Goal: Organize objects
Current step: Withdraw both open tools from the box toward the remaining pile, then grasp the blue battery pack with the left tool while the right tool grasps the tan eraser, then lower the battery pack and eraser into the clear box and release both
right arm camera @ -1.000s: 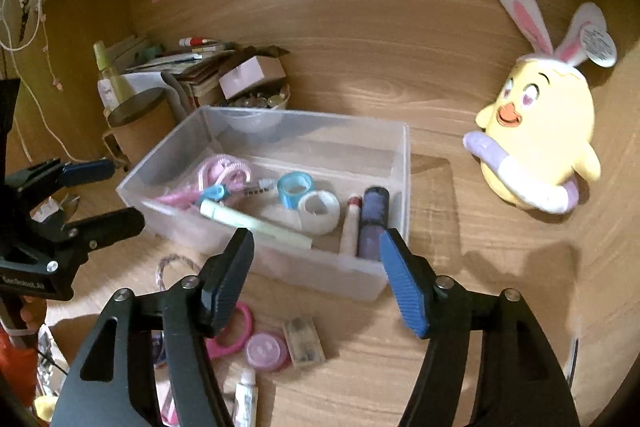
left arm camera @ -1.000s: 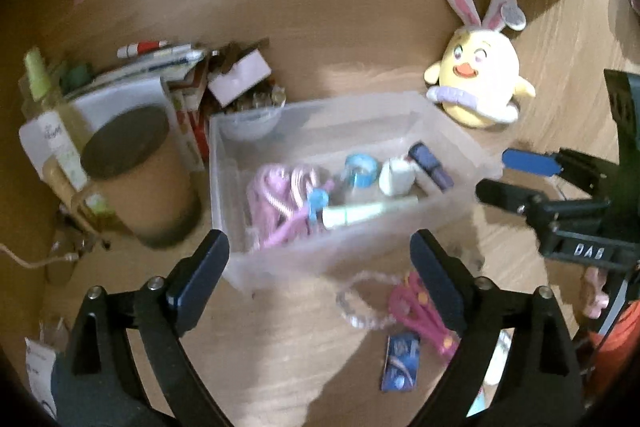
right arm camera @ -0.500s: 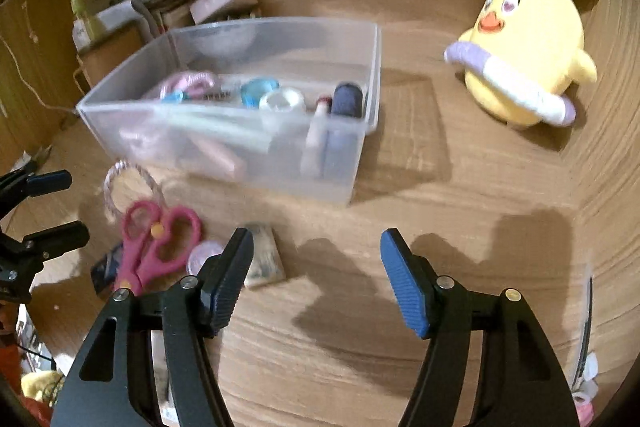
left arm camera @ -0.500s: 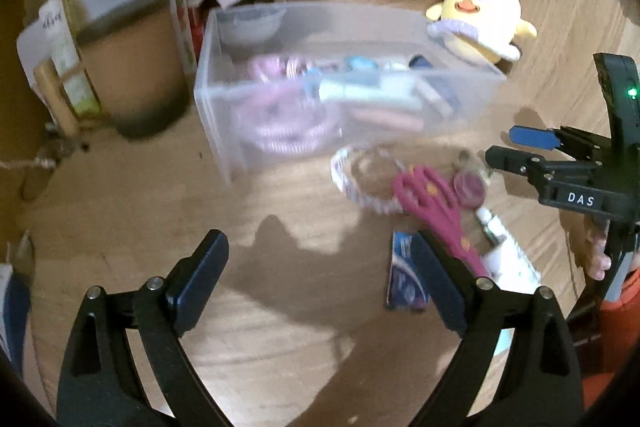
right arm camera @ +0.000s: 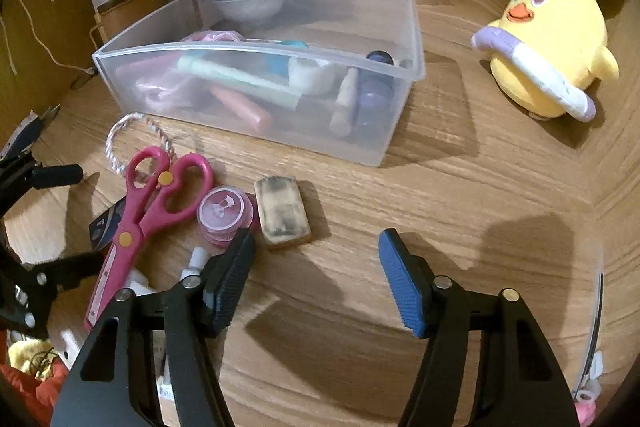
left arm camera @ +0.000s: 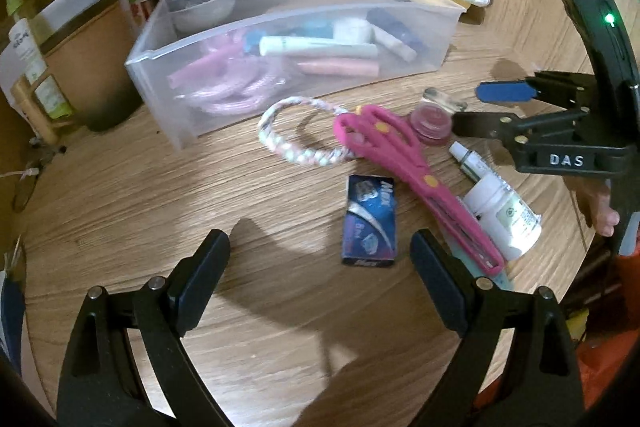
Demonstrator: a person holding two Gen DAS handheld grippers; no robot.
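Both tongs empty, left tongs [left arm camera: 320, 263] wide, right tongs [right arm camera: 316, 275] just narrowing over desk [right arm camera: 440, 195]; stiff light eraser [right arm camera: 283, 211], pinch long sides.

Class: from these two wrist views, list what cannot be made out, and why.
- Clear bin contents, both views: frosted wall blurs them.
- White bottle label, left view: too small to read.
- Blue packet, right view: mostly hidden under pink scissors.
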